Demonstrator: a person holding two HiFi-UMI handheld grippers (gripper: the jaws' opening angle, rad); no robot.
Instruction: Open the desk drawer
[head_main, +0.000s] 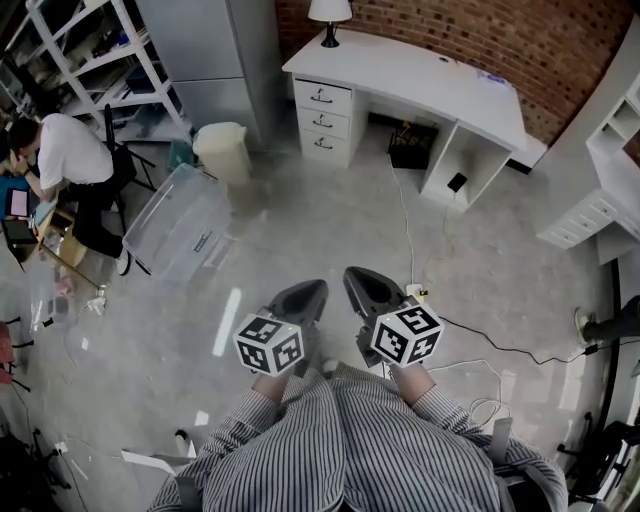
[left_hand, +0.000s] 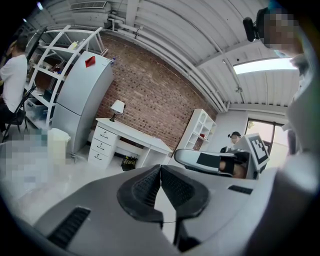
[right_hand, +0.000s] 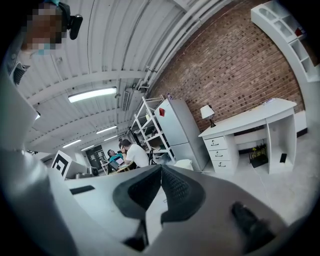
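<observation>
1. White three-drawer stack with dark handles (head_main: 322, 120): left end of the white surface (head_main: 420, 75), all shut, well apart from you.
2. Left tongs (head_main: 315, 288) and right tongs (head_main: 352, 272): both closed, empty.
3. Walk in, spread one pair, meet a handle level, pull straight.

Shared office or lab workroom. We note a bare brick wall (head_main: 480, 30) behind a white desk (head_main: 420, 75) with three drawers (head_main: 323, 122) and a table lamp (head_main: 330, 15). Open white shelving (head_main: 90, 60) stands beside a tall refrigerator (left_hand: 82, 100). A person (head_main: 65, 150) sits at work, cables (head_main: 405, 215) trail over the grey floor (head_main: 300, 230), and strip lights (right_hand: 92, 94) line the ribbed ceiling (right_hand: 130, 45).
</observation>
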